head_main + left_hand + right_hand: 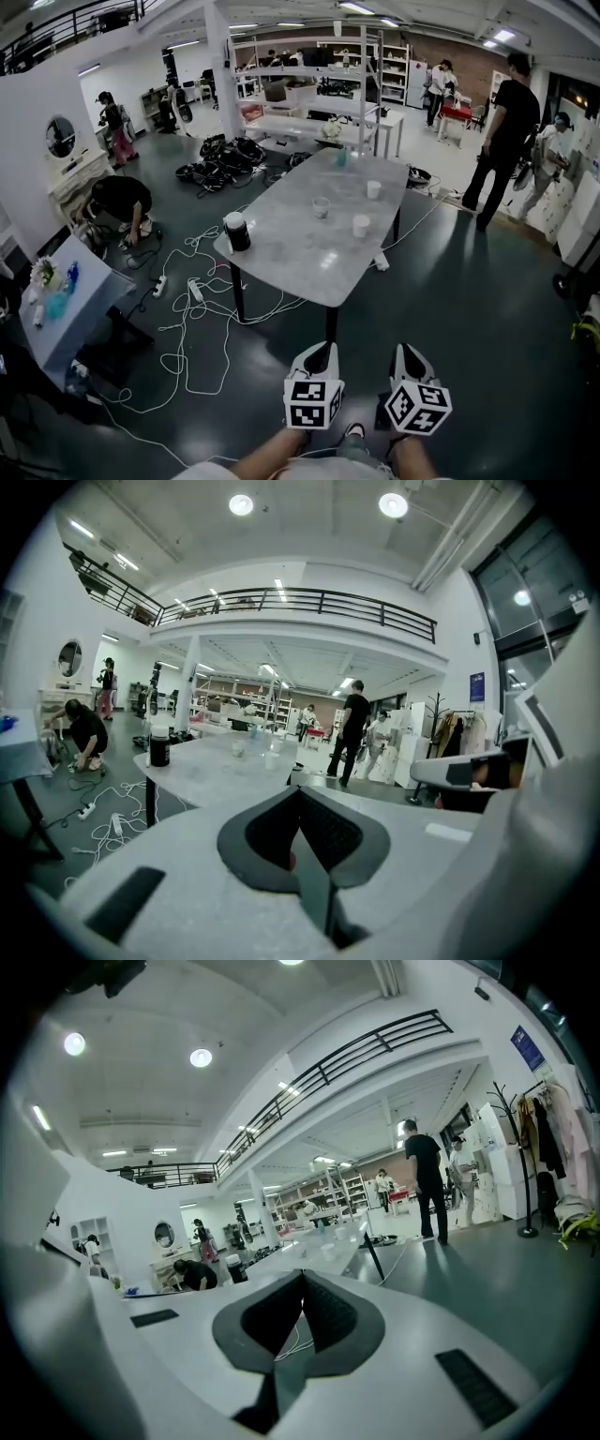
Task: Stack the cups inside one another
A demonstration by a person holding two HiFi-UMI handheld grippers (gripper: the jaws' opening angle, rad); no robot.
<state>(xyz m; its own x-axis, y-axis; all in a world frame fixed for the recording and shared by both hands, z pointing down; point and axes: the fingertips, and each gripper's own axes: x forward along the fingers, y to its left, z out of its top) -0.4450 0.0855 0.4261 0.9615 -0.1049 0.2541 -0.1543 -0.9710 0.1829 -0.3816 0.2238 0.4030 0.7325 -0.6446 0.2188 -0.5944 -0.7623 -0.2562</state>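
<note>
The cups stand far ahead on a grey table: two white cups, a clear cup and a bluish one at the far end. Both grippers hang low in the head view, well short of the table. My left gripper and right gripper are side by side, each shut with nothing between the pads. In the left gripper view the shut left gripper points at the table with small cups. In the right gripper view the shut right gripper faces it too.
A black jar with a white lid sits on the table's near left corner. White cables sprawl over the dark floor left of the table. A low side table stands at left. Several people stand or crouch around the hall.
</note>
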